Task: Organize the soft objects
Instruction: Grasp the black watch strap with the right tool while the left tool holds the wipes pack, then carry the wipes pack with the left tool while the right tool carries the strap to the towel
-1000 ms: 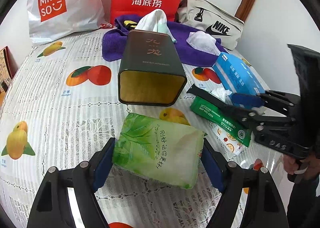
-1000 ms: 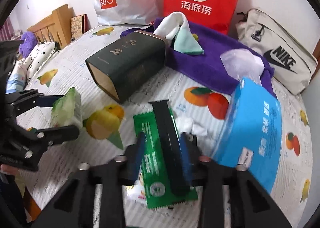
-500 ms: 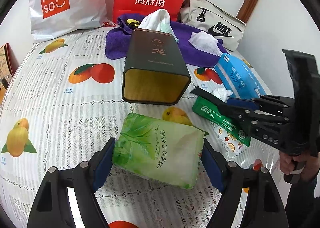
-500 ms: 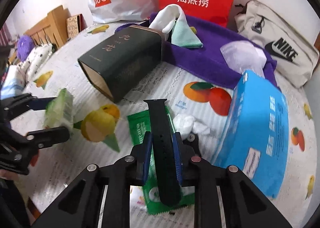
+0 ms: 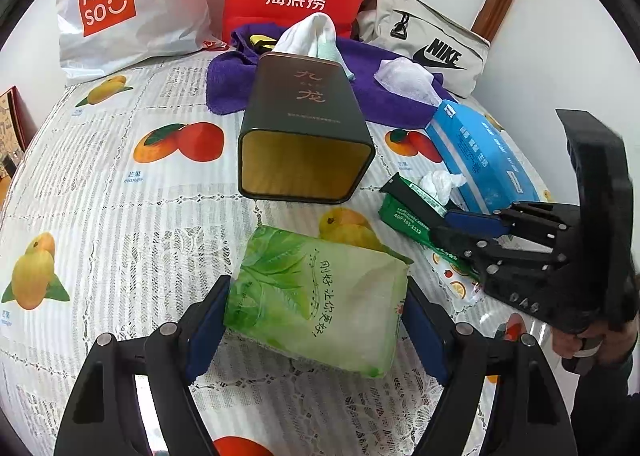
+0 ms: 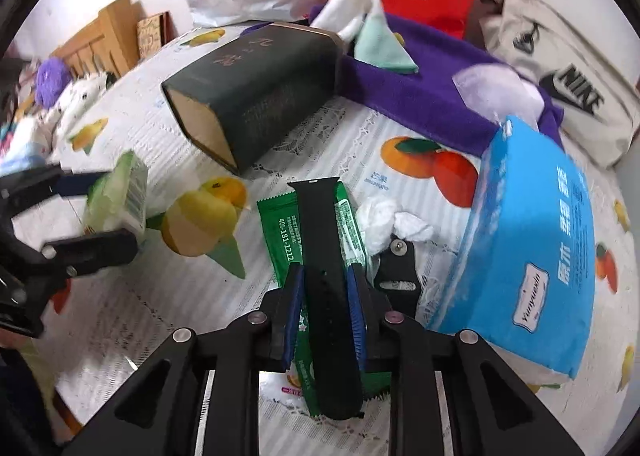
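Fruit-print tablecloth [image 5: 120, 216] under us: in the left wrist view our left gripper [image 5: 316, 316] squeezes the green tissue pack [image 5: 320, 296] at six o'clock; it could bulge free.

Right wrist view: our right gripper [image 6: 324, 296] pinches the black strap [image 6: 324, 256] at six o'clock, and the green sachet [image 6: 280, 232] beneath may drag along.

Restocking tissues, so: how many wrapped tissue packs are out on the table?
2. A green pack sits between the left gripper fingers; a blue pack lies at the right, beside the purple towel. More may be hidden.
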Demonstrator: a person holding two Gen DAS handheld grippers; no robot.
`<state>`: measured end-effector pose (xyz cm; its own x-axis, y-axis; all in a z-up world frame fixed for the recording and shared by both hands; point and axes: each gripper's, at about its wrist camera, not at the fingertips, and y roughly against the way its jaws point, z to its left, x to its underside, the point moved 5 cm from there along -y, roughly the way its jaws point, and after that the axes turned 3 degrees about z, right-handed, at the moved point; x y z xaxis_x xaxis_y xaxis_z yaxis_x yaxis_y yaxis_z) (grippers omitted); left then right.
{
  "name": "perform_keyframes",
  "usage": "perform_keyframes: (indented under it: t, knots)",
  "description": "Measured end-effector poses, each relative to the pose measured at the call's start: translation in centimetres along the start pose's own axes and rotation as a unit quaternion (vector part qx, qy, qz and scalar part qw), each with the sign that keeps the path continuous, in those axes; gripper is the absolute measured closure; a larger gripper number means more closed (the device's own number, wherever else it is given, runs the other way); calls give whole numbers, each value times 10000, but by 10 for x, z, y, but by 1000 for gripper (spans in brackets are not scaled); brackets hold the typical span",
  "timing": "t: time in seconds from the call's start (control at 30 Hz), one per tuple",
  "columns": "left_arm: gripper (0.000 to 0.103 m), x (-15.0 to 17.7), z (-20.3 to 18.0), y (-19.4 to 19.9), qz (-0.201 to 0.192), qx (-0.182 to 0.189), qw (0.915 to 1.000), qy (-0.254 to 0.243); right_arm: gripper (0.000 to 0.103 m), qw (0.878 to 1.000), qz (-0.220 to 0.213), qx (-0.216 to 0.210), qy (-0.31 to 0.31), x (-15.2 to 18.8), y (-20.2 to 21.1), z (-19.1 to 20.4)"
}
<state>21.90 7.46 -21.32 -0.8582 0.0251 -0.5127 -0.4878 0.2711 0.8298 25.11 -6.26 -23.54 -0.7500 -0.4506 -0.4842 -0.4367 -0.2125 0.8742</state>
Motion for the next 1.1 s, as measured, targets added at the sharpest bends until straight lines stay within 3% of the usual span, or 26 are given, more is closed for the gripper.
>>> perform_keyframes:
  t: [0.2,0.67,1.1]
  knots:
    - [23,-3,0,5,-58,-38,10000,24,83,9988,-99,-386,-286,-1,7,-11]
    - [23,-21,-11,45,-400,-155,9991,-12,83,9960,-600,-442,-489,1,66,-22]
    - [24,-65,-28,65,-695,-179,9974,-80,83,9922,-973,-352,-689,-24,100,-60]
